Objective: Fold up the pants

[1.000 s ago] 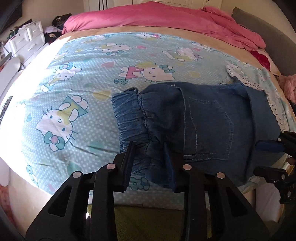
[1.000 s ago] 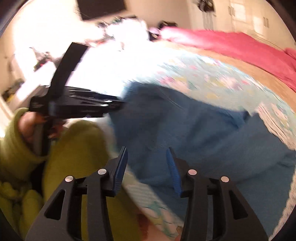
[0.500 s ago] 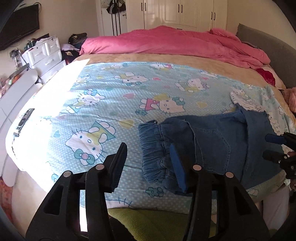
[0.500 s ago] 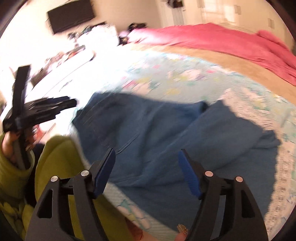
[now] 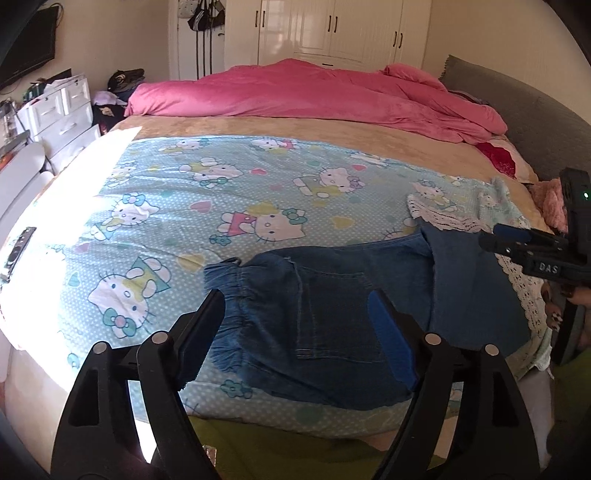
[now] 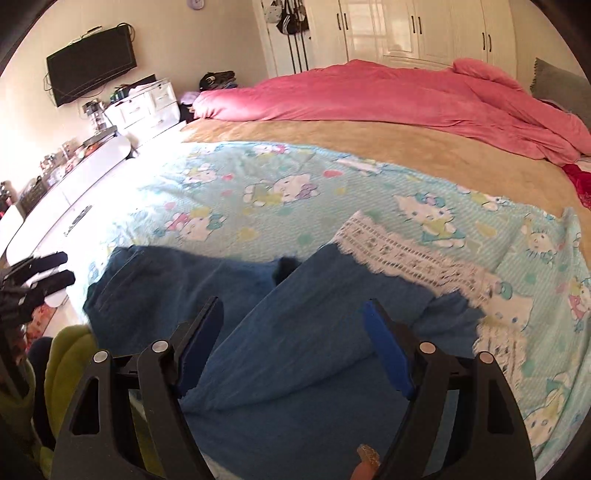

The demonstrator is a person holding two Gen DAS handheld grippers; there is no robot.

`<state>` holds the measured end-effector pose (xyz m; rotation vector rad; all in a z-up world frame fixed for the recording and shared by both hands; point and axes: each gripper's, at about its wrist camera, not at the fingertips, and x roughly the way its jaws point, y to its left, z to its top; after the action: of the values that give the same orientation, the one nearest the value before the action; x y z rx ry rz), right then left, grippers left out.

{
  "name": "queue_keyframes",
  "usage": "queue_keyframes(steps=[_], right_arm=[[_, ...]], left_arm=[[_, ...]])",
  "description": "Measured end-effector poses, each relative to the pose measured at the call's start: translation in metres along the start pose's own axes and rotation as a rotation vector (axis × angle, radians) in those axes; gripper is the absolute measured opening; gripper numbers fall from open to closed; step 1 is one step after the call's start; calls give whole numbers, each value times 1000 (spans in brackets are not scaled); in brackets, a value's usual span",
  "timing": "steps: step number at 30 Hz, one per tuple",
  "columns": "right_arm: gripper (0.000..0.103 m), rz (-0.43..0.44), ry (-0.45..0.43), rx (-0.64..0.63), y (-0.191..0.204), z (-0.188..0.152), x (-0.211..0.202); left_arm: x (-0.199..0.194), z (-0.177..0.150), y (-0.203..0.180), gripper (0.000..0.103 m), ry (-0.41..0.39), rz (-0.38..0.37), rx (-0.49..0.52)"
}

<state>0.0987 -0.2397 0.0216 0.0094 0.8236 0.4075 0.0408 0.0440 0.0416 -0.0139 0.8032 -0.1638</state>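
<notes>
Your L wrist cam looks fwd and down past the left gripper point(image 5: 295, 325); R cam likewise past the right gripper point(image 6: 293, 332). Both close, sharing pants point(image 5: 332, 325) and bed point(image 5: 166, 206).

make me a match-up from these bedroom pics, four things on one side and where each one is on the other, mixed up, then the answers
Things:
1. jeans
2. pink duvet
3. television
4. wardrobe

Places:
A. mounted on the wall
B. bunched along the far side of the bed
C. lying on the cartoon cat sheet at the near edge
D. against the far wall, behind the bed

Pairs: 1-C, 2-B, 3-A, 4-D
</notes>
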Motion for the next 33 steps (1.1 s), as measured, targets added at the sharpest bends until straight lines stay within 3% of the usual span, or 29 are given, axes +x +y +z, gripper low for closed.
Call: queue_keyframes(steps=[6, 13, 19, 21, 23, 26, 27, 28, 30, 33], right_arm=[[77, -7, 1, 40, -23, 19, 11], [77, -12, 77, 70, -41, 42, 47], [77, -47, 171, 61, -35, 64, 107], [77, -68, 205, 74, -34, 68, 128], [77, -111, 242, 88, -36, 71, 151], [77, -192, 270, 95, -46, 69, 172], [69, -198, 257, 79, -50, 68, 172], [38, -210, 244, 66, -52, 67, 169], [14, -181, 217, 70, -60, 65, 156], [9, -131, 130, 107, -78, 56, 113]], left_arm=[[21, 4, -45, 72, 37, -108, 59], [62, -3, -92, 71, 139, -220, 128], [100, -7, -116, 54, 218, -290, 116], [111, -13, -120, 42, 245, -293, 112], [118, -21, -126, 15, 267, -324, 120], [118, -29, -131, 12, 247, -319, 166], [116, -30, -132, 12, 238, -319, 177], [115, -31, -131, 12, 231, -324, 177], [112, -31, -130, 12, 221, -334, 174], [111, -32, -128, 12, 215, -339, 172]])
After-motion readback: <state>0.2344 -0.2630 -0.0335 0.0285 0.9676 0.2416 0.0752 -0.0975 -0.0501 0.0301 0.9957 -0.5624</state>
